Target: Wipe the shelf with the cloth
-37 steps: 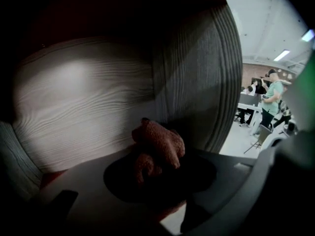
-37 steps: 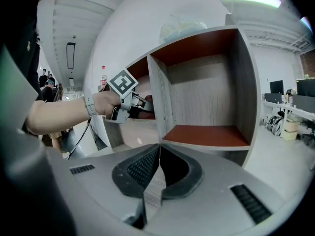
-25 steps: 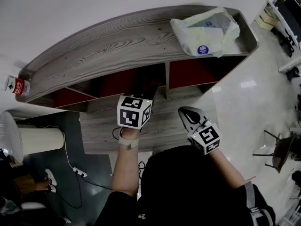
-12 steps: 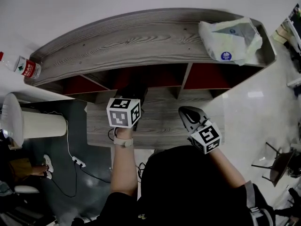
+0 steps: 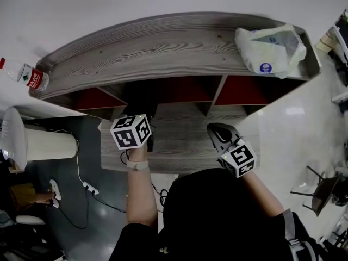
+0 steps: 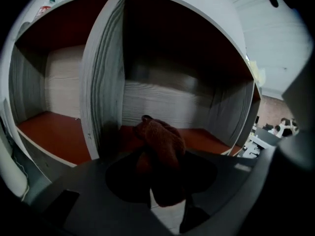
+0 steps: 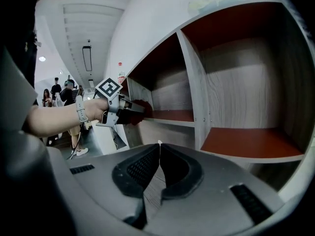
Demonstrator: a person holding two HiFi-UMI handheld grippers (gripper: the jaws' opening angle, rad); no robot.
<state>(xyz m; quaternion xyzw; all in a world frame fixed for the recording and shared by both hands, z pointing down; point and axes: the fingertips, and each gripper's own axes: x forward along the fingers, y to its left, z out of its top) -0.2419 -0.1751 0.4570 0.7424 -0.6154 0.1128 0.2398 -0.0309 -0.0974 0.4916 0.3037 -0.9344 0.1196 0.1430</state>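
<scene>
A dark red-brown cloth [image 6: 160, 141] is bunched between the jaws of my left gripper [image 6: 161, 173], which is shut on it. It sits at the mouth of a shelf compartment with a red-brown floor [image 6: 211, 140], just right of a grey wooden divider [image 6: 101, 82]. In the head view the left gripper [image 5: 132, 130] is at the front of the grey wooden shelf unit [image 5: 163, 53], its tips lost in shadow. My right gripper [image 7: 158, 156] is shut and empty, held back in front of the shelf. In its view the cloth [image 7: 140, 107] is at the shelf's edge.
A white plastic bag [image 5: 269, 49] lies on the right end of the shelf top. A red-labelled bottle [image 5: 28, 78] lies by the left end. A white bin [image 5: 38, 144] and a power strip with cable [image 5: 89, 188] are on the floor at left. People [image 7: 54, 95] stand far off.
My left gripper has moved left and slightly back toward me along the shelf front, cloth still in its jaws. The right gripper has stayed put.
</scene>
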